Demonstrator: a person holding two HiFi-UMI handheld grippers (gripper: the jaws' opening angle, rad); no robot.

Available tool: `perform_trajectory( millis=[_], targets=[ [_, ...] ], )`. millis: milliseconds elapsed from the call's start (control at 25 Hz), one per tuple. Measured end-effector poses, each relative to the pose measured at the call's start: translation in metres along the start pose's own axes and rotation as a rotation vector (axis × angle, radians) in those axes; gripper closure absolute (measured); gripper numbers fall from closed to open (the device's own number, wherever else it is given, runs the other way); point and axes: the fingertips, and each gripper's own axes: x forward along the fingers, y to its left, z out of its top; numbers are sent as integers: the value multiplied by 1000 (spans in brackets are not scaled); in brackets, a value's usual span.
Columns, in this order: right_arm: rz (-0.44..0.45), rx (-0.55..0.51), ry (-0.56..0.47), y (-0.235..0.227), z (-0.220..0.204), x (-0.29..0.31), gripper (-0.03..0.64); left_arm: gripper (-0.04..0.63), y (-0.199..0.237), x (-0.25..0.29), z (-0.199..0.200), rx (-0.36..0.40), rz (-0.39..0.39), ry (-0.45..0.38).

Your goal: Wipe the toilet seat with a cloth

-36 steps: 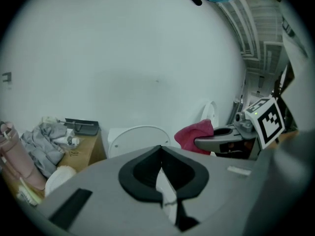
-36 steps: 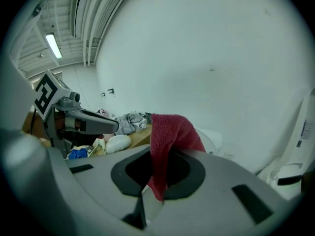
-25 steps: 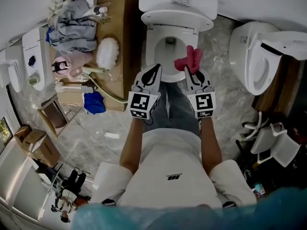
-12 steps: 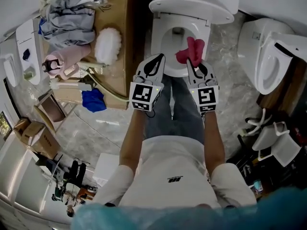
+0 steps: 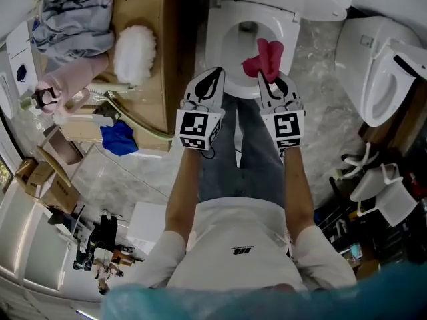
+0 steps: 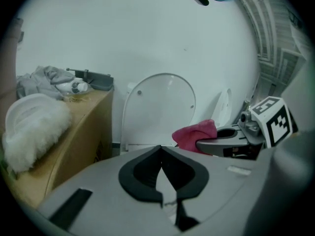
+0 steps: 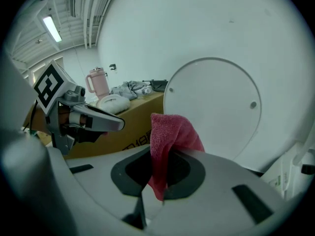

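Note:
A white toilet (image 5: 223, 25) stands ahead of me with its lid (image 7: 216, 107) raised and the seat ring (image 5: 217, 62) down. My right gripper (image 5: 267, 79) is shut on a red cloth (image 5: 263, 59), which hangs over the right side of the bowl. That cloth (image 7: 167, 136) stands up from between the jaws in the right gripper view. My left gripper (image 5: 212, 85) hovers at the bowl's near left rim, shut with nothing in it. In the left gripper view the cloth (image 6: 194, 134) shows to the right, in front of the lid (image 6: 157, 109).
A wooden cabinet (image 5: 150, 79) stands left of the toilet, carrying a fluffy white duster (image 5: 133, 53), a pink jug (image 5: 60, 89) and grey clothes (image 5: 73, 15). A second toilet (image 5: 383, 65) stands to the right. A blue cloth (image 5: 119, 139) lies on the floor at left.
The head view has shifted forward, so the toilet sits higher and closer. Both grippers stay close together at the bowl's near edge, the right one still holding the cloth.

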Motion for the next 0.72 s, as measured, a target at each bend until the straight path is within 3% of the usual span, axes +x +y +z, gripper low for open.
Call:
perform_trajectory(
  millis=[720],
  targets=[
    [90,-49,78,32,-72,69,597,585,41,14,-99,-112,60,67]
  ],
)
